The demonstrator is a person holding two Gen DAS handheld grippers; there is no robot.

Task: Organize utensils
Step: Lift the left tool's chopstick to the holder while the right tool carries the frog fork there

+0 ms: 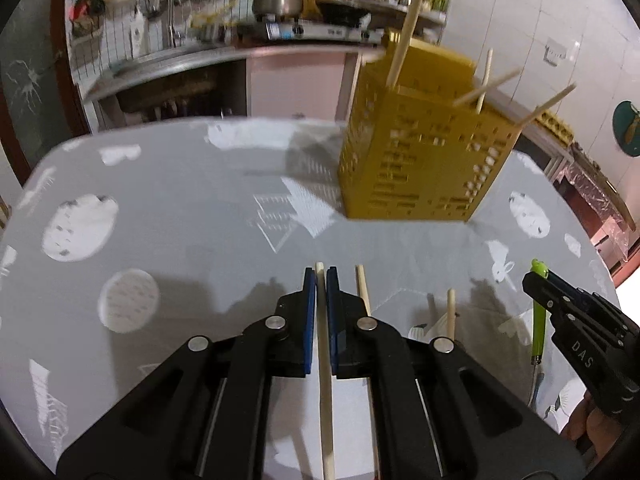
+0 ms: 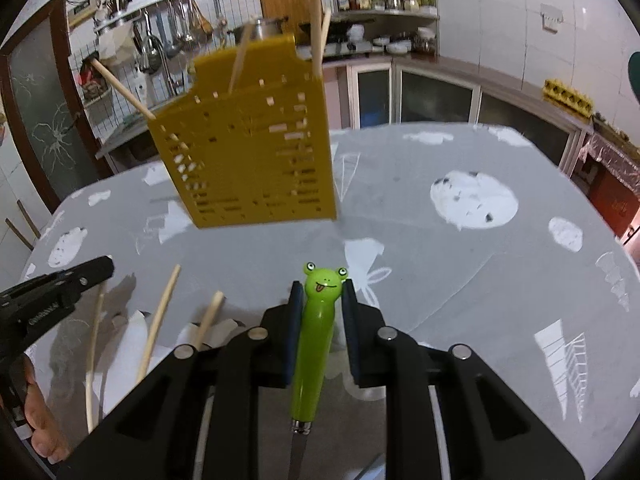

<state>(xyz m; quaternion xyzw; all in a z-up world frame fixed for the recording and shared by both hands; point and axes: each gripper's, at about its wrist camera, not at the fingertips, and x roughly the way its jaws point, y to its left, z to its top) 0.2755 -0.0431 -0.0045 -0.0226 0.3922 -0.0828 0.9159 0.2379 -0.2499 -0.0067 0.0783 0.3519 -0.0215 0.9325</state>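
From the left wrist, we see our left gripper [image 1: 321,276] clamped on a chopstick [image 1: 325,360], the blue pads pinching it close to its far end, so most of its length trails back toward us. It is a light, stiff, smooth stick; we judge it could pivot or slide in so small a pinch, and a hold nearer the middle would steady it. The yellow holder [image 1: 424,152] stands far right on the table [image 1: 180,208], with several chopsticks already leaning in it. More loose sticks lie just right of the gripper.

From the right wrist, our right gripper [image 2: 320,292] has its pads against the green frog handle of a utensil [image 2: 314,340]. The metal end points back toward us, too little of it showing to name. The handle looks glossy and rounded, likely slippery, so we would keep the grip across its thick upper part. The holder sits far left here, well apart from the gripper; spare sticks [image 2: 158,320] lie near left.
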